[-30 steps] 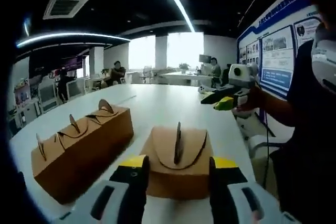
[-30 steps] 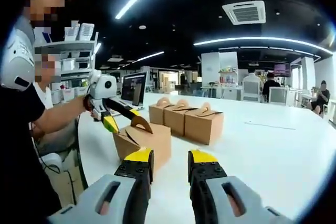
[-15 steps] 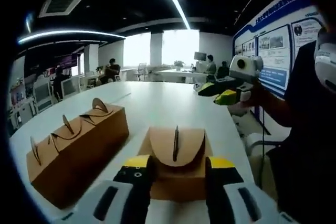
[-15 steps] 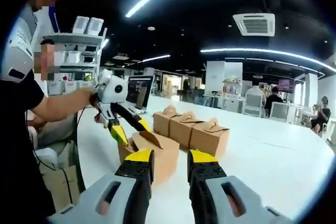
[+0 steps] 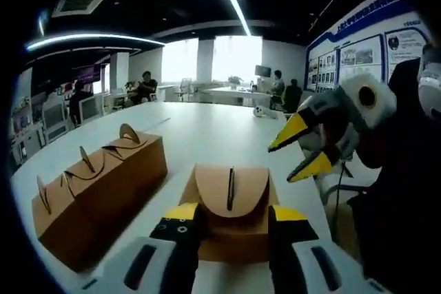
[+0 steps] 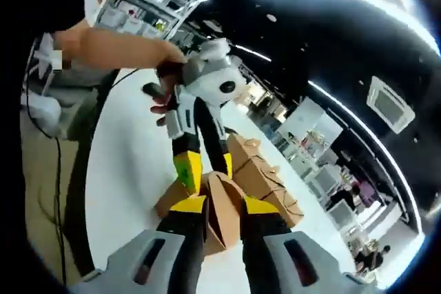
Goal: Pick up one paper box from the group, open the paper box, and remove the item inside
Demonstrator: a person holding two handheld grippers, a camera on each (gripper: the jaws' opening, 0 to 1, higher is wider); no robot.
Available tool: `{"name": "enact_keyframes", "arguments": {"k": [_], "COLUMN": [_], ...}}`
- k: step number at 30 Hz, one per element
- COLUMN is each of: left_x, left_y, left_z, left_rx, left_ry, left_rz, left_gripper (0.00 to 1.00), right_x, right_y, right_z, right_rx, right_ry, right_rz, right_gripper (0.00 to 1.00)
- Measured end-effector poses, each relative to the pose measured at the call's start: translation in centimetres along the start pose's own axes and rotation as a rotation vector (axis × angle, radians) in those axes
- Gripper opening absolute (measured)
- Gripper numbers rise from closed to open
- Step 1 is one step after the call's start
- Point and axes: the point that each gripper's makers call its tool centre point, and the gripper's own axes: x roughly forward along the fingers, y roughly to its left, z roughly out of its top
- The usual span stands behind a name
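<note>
A brown paper box (image 5: 231, 235) with an arched handle (image 5: 231, 187) stands on the white table (image 5: 207, 135), between the jaws of my left gripper (image 5: 233, 215). Those jaws press against its two sides. In the right gripper view the left gripper (image 6: 207, 167) reaches down from above onto the same paper box (image 6: 222, 213). My right gripper (image 5: 300, 150) hangs in the air just right of the box, open and apart from it. Its own yellow fingertips (image 6: 187, 204) frame the box from the near side.
A row of three more paper boxes (image 5: 96, 187) lies left of the held one, seen again as the row of boxes (image 6: 265, 173). A person's arm (image 6: 114, 46) holds the left gripper. Desks, chairs and seated people stand far behind the table.
My right gripper has swung in close to the box and rolled over, its jaws now pointing at the box. The left gripper and the box stay put.
</note>
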Motion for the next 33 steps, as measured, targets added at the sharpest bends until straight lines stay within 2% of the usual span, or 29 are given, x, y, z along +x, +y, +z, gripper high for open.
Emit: {"name": "enact_keyframes", "arguments": {"k": [3, 9, 15, 17, 24, 27, 29, 33], "left_x": [0.0, 0.0, 0.1, 0.1, 0.2, 0.2, 0.2, 0.2], "left_y": [-0.1, -0.1, -0.2, -0.2, -0.3, -0.3, -0.3, -0.4], "left_z": [0.0, 0.0, 0.0, 0.0, 0.0, 0.0, 0.0, 0.0], "left_rx": [0.0, 0.003, 0.002, 0.002, -0.001, -0.002, -0.003, -0.005], "left_ry": [0.004, -0.004, -0.001, 0.002, 0.004, 0.005, 0.005, 0.009], "left_rz": [-0.001, -0.004, -0.011, -0.012, -0.008, -0.009, -0.008, -0.008], "left_gripper": [0.4, 0.4, 0.4, 0.39, 0.39, 0.39, 0.39, 0.39], "right_x": [0.6, 1.3, 2.2, 2.4, 2.5, 2.3, 1.9, 0.8], "right_y": [0.3, 0.4, 0.0, 0.3, 0.6, 0.2, -0.4, -2.3], "right_z": [-0.5, -1.1, -1.1, -1.2, -1.2, -1.1, -0.9, -0.9], "right_rx": [-0.082, -0.182, -0.24, -0.259, -0.271, -0.242, -0.174, 0.102], "right_ry": [0.08, 0.138, 0.174, 0.184, 0.179, 0.154, 0.12, 0.009], "right_rz": [-0.036, -0.062, -0.063, -0.053, -0.056, -0.084, -0.114, -0.164], "right_gripper": [0.17, 0.16, 0.15, 0.11, 0.04, 0.03, 0.03, 0.03]}}
